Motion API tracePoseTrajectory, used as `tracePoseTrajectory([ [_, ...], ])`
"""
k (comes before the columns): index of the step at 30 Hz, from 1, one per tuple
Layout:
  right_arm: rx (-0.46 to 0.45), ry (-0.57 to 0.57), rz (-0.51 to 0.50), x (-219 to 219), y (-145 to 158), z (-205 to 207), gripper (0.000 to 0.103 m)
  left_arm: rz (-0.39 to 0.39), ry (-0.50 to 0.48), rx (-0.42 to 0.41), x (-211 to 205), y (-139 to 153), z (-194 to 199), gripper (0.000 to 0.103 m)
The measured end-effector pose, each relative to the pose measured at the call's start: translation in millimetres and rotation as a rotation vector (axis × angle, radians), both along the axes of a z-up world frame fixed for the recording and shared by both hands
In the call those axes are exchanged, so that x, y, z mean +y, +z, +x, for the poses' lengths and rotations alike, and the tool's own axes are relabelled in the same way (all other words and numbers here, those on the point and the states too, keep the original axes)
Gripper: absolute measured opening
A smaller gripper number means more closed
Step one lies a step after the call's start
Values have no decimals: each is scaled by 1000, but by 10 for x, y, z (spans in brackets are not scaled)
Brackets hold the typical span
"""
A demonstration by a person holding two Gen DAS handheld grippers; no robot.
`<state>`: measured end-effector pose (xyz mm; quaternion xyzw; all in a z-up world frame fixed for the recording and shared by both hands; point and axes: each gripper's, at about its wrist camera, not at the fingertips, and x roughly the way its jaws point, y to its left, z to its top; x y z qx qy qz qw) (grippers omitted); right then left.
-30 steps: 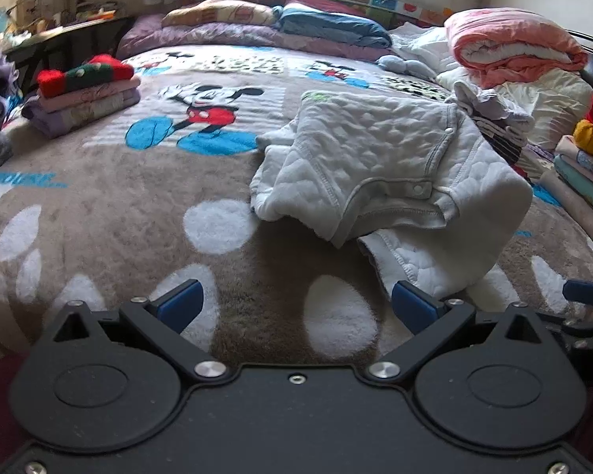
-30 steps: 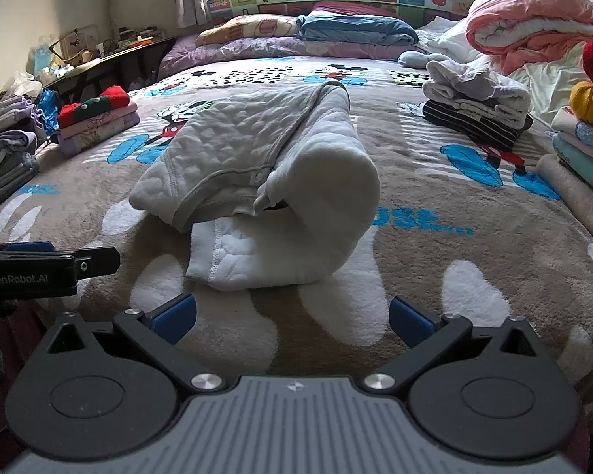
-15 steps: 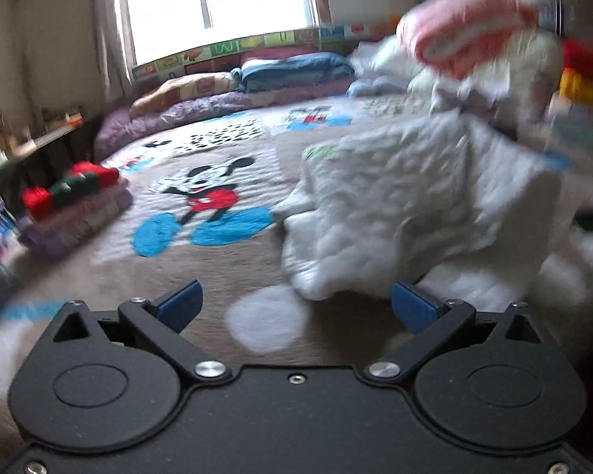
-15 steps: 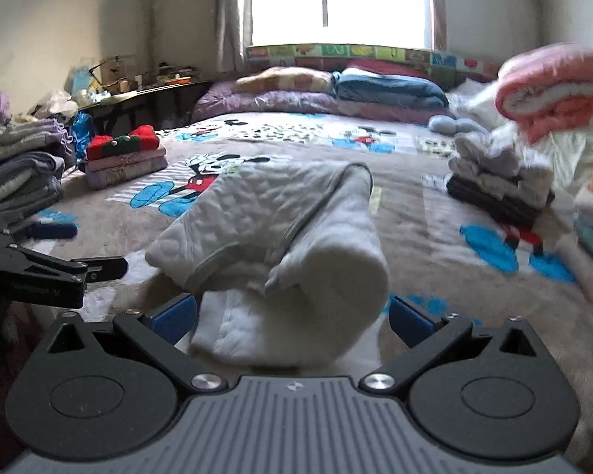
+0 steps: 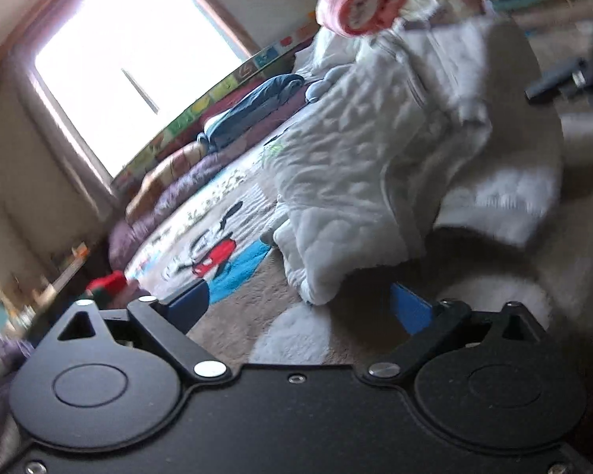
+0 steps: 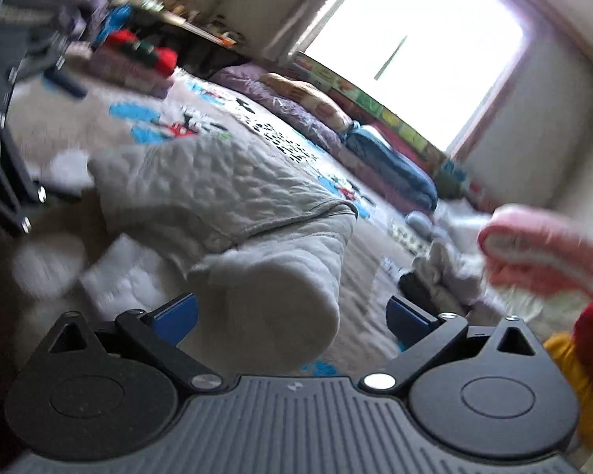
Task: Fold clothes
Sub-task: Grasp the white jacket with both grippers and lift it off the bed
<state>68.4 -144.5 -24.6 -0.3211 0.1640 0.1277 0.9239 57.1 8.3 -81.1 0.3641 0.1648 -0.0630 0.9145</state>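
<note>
A white quilted garment (image 5: 375,166) lies crumpled on the brown cartoon-print bed blanket (image 5: 233,316). My left gripper (image 5: 300,308) is rolled sideways, low over the blanket, its jaws closing. The garment's near corner sits just ahead of the blue fingertips (image 5: 189,308), and no pad presses on it. In the right wrist view the same garment (image 6: 225,197) shows its rolled end between the fingers of my right gripper (image 6: 292,316). Those jaws are closing too, with gaps still on both sides. The picture is blurred.
A rolled pink blanket (image 6: 533,245) and folded stacks stand at the bed's right side. A red and green folded stack (image 6: 138,51) sits at the left. Pillows (image 6: 391,162) line the head under the window. The left gripper's body (image 6: 12,126) is at the left edge.
Both views have tilted as the grippers rolled, in opposite directions. Both have come lower and closer to the white garment, whose near edge now reaches the fingertips. The jaws stand slightly narrower.
</note>
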Motion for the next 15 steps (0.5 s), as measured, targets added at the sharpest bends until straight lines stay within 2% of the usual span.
tracePoseTrajectory([
  [6, -73, 42, -129, 80, -223, 27, 88, 75, -28, -49, 11, -136, 75, 69],
  [10, -107, 51, -166, 114, -299, 82, 86, 76, -45, -79, 21, -144, 132, 61],
  [13, -127, 58, -166, 104, -320, 127, 75, 71, -30, -89, 26, -149, 206, 59],
  [14, -119, 62, -156, 88, -312, 153, 69, 48, -26, -84, 30, -122, 220, 54],
  [15, -112, 60, -147, 74, -298, 177, 65, 8, -25, -77, 40, -74, 221, 41],
])
